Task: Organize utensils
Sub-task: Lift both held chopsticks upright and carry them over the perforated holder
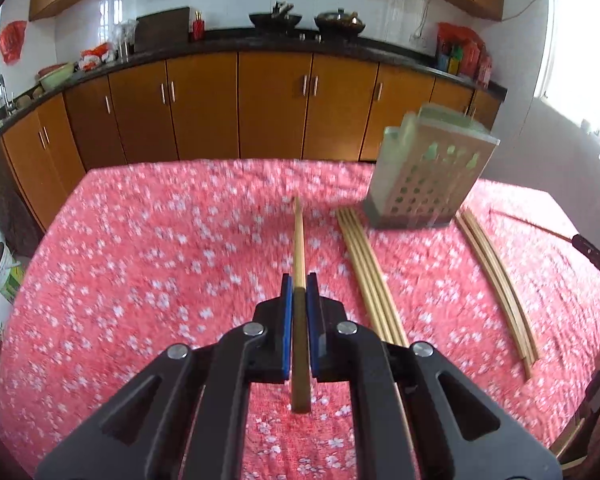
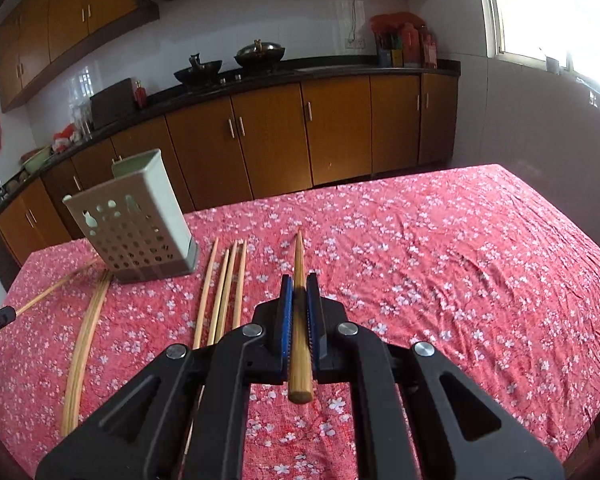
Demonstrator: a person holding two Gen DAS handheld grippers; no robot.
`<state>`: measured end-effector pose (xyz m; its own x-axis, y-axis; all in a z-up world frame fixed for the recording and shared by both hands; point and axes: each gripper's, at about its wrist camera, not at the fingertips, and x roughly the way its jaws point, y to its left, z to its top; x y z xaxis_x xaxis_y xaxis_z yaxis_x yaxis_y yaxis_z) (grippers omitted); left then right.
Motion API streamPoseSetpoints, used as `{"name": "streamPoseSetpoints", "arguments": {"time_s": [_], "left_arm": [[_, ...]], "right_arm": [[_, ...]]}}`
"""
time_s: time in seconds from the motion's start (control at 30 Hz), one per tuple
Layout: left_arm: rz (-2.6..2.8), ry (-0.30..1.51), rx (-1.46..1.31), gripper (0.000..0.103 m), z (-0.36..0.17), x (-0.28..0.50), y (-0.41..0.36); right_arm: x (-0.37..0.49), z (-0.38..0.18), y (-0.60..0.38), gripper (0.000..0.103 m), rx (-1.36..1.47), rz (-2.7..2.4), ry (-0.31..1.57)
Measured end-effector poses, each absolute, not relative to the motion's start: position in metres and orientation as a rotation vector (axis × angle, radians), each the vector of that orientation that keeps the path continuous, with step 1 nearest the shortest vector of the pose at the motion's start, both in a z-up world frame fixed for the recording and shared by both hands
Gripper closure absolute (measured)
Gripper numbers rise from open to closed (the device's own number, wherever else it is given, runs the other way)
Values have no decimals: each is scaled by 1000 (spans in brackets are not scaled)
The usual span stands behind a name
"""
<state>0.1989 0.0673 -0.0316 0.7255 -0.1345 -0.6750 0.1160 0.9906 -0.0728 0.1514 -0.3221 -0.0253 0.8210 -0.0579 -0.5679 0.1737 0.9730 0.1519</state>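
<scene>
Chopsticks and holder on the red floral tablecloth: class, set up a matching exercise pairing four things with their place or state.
Things:
1. left gripper
2. perforated utensil holder
3. loose chopsticks
4. wok

Places or states:
A. on the kitchen counter
B. standing upright on the tablecloth
C. lying flat beside the holder
D. shut on a single chopstick

Pairs: 1-D, 2-B, 3-C, 4-A

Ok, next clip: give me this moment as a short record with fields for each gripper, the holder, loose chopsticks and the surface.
left gripper: shut on a chopstick, pointing forward
right gripper: shut on a second chopstick
holder: grey perforated caddy, upright on the table, nothing seen inside
loose chopsticks: one group right of the holder, another group left of it, all lying flat
surface: red floral tablecloth
image quality: left view motion-blurred
</scene>
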Motion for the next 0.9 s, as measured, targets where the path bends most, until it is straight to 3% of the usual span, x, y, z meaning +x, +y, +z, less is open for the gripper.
{"name": "streamPoseSetpoints", "arguments": {"time_s": [0.57, 0.9], "left_arm": [[-38, 490, -76, 95, 75, 210, 82], [-101, 261, -134, 95, 171, 214, 52]], "right_arm": [[159, 44, -310, 95, 187, -82, 414], [162, 143, -293, 95, 275, 57, 135]]}}
